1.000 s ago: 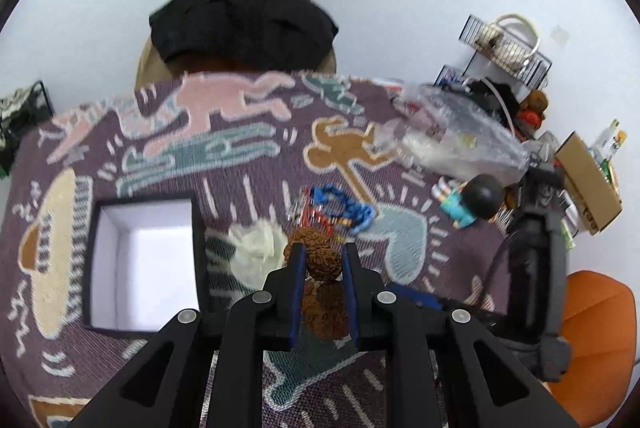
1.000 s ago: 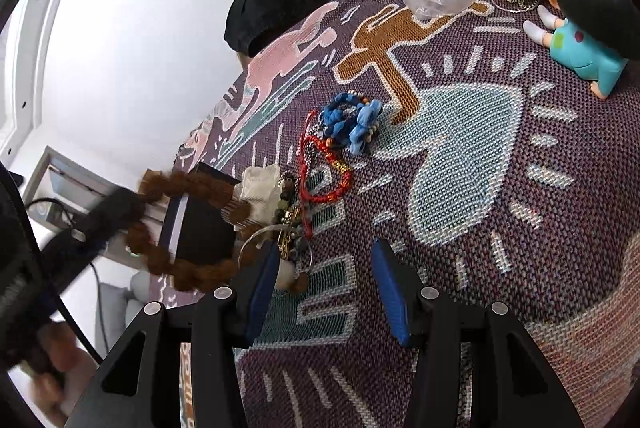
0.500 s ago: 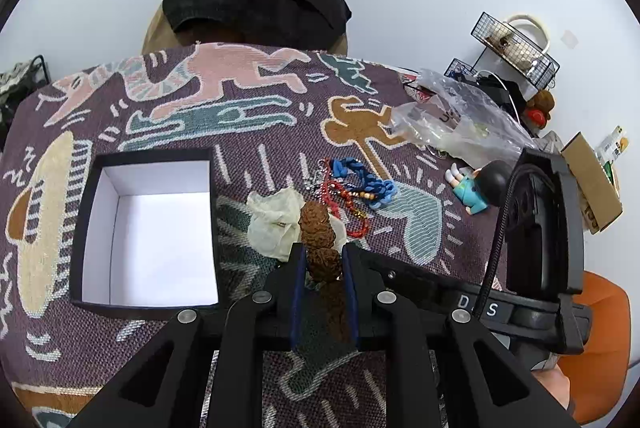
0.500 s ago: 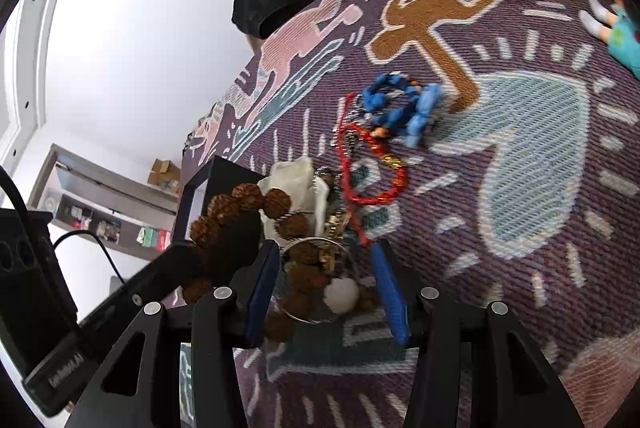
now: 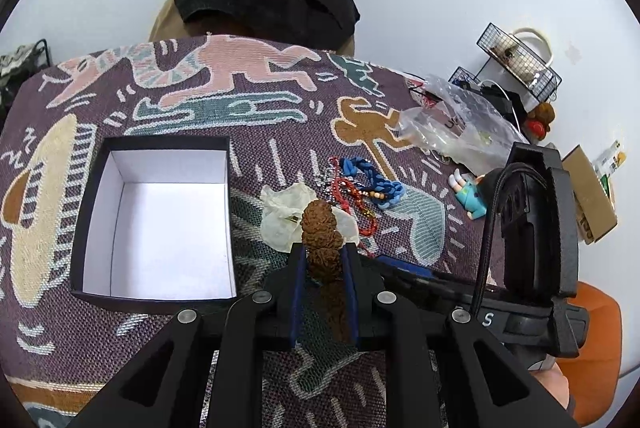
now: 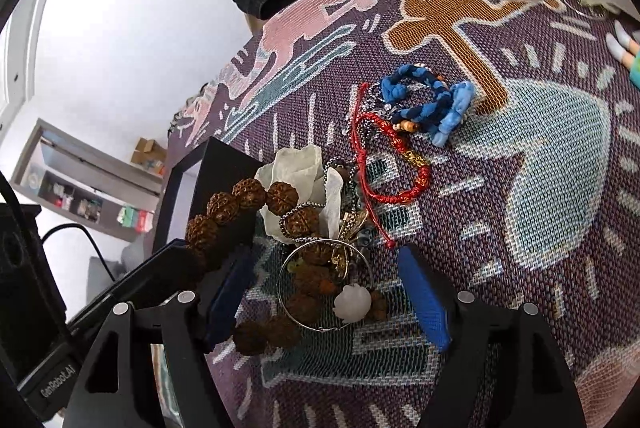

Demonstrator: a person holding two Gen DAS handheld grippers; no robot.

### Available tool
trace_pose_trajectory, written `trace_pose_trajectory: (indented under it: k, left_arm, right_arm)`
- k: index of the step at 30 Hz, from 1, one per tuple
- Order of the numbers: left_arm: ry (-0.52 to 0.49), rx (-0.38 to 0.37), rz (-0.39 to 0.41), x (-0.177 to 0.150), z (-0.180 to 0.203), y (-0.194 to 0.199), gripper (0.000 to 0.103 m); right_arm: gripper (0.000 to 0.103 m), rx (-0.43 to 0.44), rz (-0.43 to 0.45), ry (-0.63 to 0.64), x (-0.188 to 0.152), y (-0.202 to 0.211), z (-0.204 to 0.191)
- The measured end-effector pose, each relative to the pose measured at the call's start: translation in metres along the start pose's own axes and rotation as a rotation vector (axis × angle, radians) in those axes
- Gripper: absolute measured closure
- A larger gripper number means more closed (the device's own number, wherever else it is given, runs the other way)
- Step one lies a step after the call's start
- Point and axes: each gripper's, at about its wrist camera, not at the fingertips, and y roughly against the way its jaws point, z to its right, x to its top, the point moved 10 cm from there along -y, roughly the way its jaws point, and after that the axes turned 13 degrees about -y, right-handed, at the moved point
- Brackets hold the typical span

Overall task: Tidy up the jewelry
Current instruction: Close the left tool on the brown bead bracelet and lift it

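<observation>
Left wrist view: my left gripper (image 5: 323, 257) is clenched on the brown seed-bead bracelet (image 5: 320, 228), beads bunched between the blue pads and lifted off the cloth. To its left sits the open black box (image 5: 160, 142) with a white lining; I see nothing inside it. It stands on the patterned tablecloth (image 5: 240, 108). Just past my fingertips: a crumpled white pouch (image 5: 282, 206), then the red cord bracelet (image 5: 348, 190) and the blue braided bracelet (image 5: 376, 180) touching each other. A clear plastic bag (image 5: 456, 128) lies further right, contents too blurry to tell. A small figurine (image 5: 470, 194) lies near it. My right gripper's body crosses the lower right of this view.

Right wrist view: my right gripper (image 6: 326, 302) is released, blue pads wide apart over the jewelry pile. Between them lie a thin metal bangle (image 6: 324, 284) and a small white charm (image 6: 352, 302), with part of the seed-bead bracelet (image 6: 248, 194) looping under them and up to my left gripper (image 6: 208, 256) at the left. The white pouch (image 6: 298, 168) touches the box (image 6: 222, 168) wall. The red cord bracelet (image 6: 394, 164) and blue braided bracelet (image 6: 430, 100) are beyond the pile, on the tablecloth (image 6: 560, 188).
</observation>
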Motion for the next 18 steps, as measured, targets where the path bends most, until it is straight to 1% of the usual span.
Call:
trace_pose_trajectory:
  k: [3, 4, 6, 7, 11, 18]
  left_arm:
    - [0.019, -0.006, 0.005, 0.0, -0.004, 0.0, 0.084]
    - [0.024, -0.009, 0.006, 0.0, -0.005, 0.0, 0.084]
    - [0.029, -0.014, 0.006, -0.001, -0.006, -0.001, 0.084]
    - [0.032, -0.017, 0.006, -0.001, -0.006, -0.001, 0.084]
    - [0.021, -0.028, 0.016, 0.003, 0.0, 0.003, 0.084]
    - [-0.025, -0.024, 0.031, 0.011, 0.017, 0.01, 0.084]
  right_arm:
    - [0.028, -0.032, 0.001, 0.033, -0.001, -0.002, -0.001]
    - [0.03, -0.045, 0.001, 0.045, -0.001, -0.002, -0.001]
    - [0.041, -0.08, 0.005, 0.066, -0.002, -0.002, 0.0]
    - [0.054, -0.086, 0.001, 0.067, -0.002, -0.001, 0.002]
    - [0.055, -0.064, -0.014, 0.044, -0.002, 0.004, 0.008]
    - [0.056, -0.026, 0.029, 0.016, 0.001, 0.032, 0.014]
